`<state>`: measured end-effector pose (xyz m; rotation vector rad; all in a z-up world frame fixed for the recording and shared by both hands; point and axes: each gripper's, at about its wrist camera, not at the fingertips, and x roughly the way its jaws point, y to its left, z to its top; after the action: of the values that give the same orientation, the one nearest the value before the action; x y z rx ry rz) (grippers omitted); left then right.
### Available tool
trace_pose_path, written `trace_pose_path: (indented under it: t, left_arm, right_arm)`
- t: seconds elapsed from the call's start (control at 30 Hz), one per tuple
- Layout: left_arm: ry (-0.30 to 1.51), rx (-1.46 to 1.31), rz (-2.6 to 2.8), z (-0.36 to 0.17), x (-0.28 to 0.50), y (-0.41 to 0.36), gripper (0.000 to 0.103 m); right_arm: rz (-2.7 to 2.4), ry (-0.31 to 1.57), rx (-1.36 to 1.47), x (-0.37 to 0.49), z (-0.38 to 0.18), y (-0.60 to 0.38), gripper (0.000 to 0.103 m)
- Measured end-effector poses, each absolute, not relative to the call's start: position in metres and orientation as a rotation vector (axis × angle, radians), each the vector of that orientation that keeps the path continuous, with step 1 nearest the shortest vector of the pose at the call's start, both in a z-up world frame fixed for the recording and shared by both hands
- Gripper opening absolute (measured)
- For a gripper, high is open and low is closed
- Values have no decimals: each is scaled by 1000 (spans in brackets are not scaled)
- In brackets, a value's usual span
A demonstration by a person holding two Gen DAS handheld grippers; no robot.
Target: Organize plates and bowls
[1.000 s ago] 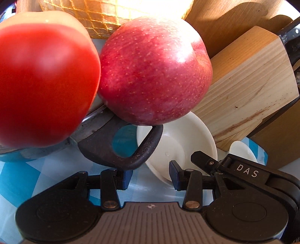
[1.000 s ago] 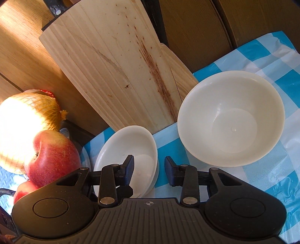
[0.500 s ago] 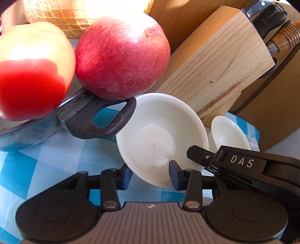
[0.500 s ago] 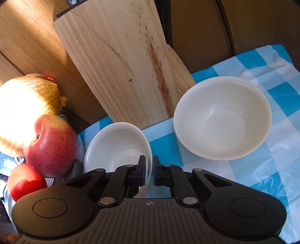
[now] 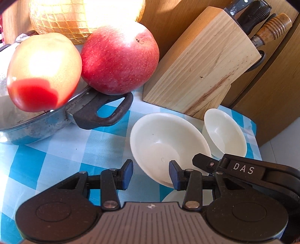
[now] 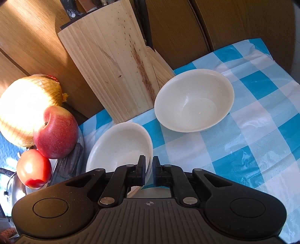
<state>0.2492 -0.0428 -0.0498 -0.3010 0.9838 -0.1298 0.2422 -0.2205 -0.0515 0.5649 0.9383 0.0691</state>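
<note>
A shallow white bowl (image 6: 120,148) hangs tilted over the checked cloth, and my right gripper (image 6: 148,169) is shut on its near rim. In the left wrist view the same bowl (image 5: 165,142) lies just beyond my left gripper (image 5: 151,175), which is open, its blue pads touching nothing. The right gripper's black body reaches in from the right there. A deeper white bowl (image 6: 195,101) stands upright on the cloth by the knife block, seen smaller as the far bowl (image 5: 225,133). A white piece of dishware (image 6: 155,193) shows under the held bowl, mostly hidden.
A metal pan with a black handle (image 5: 101,114) holds a red apple (image 5: 120,60), a tomato (image 5: 43,71) and a netted melon (image 5: 75,16) at the left. A wooden knife block (image 5: 202,62) leans against the wooden wall behind. The blue-checked cloth (image 6: 253,131) ends at the right.
My right gripper went from open to shut on the shallow bowl's rim and raised it, tilted. The left gripper drew back from the apple and pan, still open.
</note>
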Motion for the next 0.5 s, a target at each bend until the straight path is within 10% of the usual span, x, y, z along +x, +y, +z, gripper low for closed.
trace_pose_path:
  t: [0.5]
  left_arm:
    - [952,-118,-65,-81,283,-60,37]
  right_arm:
    - [49,913,474,263,-61,-209,37]
